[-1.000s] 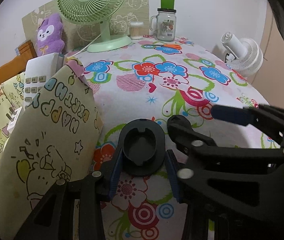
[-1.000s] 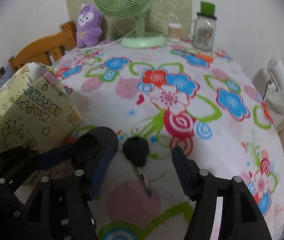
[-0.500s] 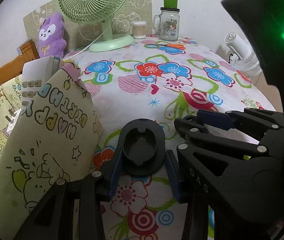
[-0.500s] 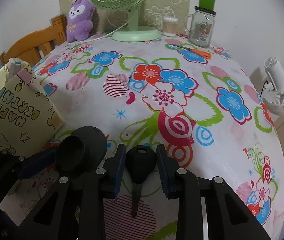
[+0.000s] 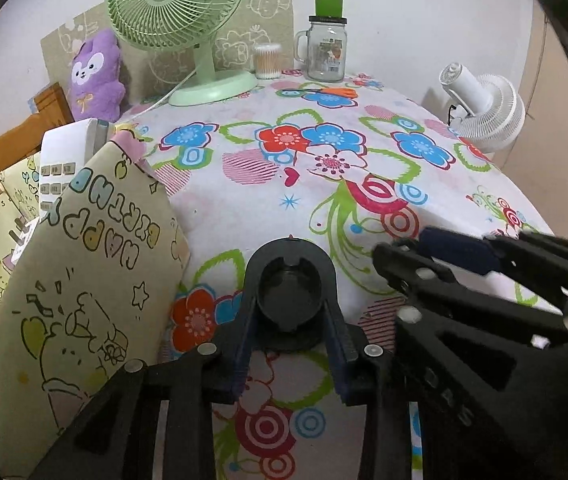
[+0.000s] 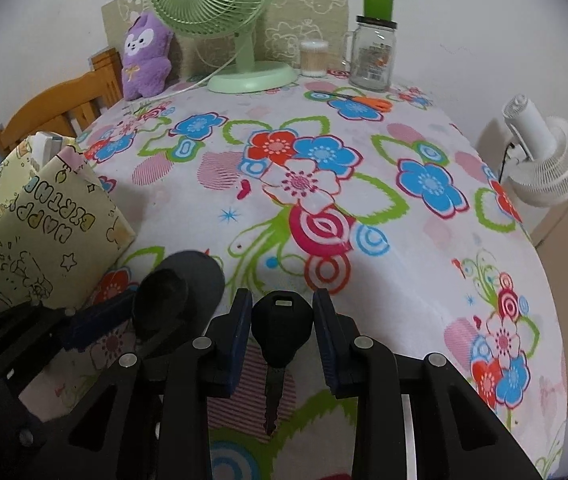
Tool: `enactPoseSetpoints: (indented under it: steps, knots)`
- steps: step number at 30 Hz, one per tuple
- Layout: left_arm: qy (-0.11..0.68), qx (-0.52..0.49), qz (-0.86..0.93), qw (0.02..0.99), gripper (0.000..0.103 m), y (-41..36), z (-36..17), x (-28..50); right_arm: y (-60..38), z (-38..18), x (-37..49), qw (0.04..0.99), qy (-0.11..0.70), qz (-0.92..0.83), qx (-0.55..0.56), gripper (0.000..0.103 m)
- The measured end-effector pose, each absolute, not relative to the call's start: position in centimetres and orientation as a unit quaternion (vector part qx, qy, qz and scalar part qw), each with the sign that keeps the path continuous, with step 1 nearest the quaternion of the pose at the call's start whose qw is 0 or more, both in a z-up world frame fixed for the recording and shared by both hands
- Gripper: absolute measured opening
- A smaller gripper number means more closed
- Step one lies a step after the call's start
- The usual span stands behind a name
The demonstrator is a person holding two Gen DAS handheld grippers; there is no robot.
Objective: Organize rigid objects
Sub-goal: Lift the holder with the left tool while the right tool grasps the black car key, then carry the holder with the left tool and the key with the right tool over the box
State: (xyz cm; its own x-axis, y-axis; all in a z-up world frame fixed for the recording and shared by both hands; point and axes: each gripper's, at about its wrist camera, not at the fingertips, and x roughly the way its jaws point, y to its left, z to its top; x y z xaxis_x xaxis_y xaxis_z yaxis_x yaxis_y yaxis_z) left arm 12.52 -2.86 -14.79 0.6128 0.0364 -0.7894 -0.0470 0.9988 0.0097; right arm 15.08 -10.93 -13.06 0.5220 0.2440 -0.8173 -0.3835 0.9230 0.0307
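left claw (image 5: pixel 290 344) is clamped on a black plastic holder (image 5: pixel 290 286), a stubby round-cupped thing with a flat base. its blue pads sit on the two sides of the cup, with the rounded end poking out past the fingertips. it looks like hard moulded plastic, so light and stiff, nothing to crush, but those curved sides are smooth and could twist in the pads if squeezed off-centre. the straighter flanks where the pads are now seem like the right spot. it hangs just above or on the flowery bench (image 5: pixel 324 184), can't really tell which from the fisheye.

just left of it is the open happy birthday gift bag (image 5: pixel 79 264) with a white box (image 5: pixel 63 152) sticking up inside, which i'd guess is where stuff goes.

right claw (image 6: pixel 281 332) is closed on a black-headed key (image 6: pixel 281 320). the pads pinch the fat plastic head from both sides, and the metal blade points back toward the camera between the fingers. the key is tiny, rigid and light. the head is the only sensible grab point, since the blade is thin and slick. it sits right at the fingertips, so there's not much pad overlap. the holder is just to its left, near but apart.
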Motion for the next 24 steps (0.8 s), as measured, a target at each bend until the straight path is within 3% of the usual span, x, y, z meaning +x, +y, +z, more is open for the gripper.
enactPoseSetpoints:
  steps: [24]
  knots:
    - [0.405, 0.011, -0.013, 0.914, 0.033, -5.5, -9.7, 9.8, -14.6, -7.7, 11.4, 0.895, 0.425, 0.131, -0.044, 0.034]
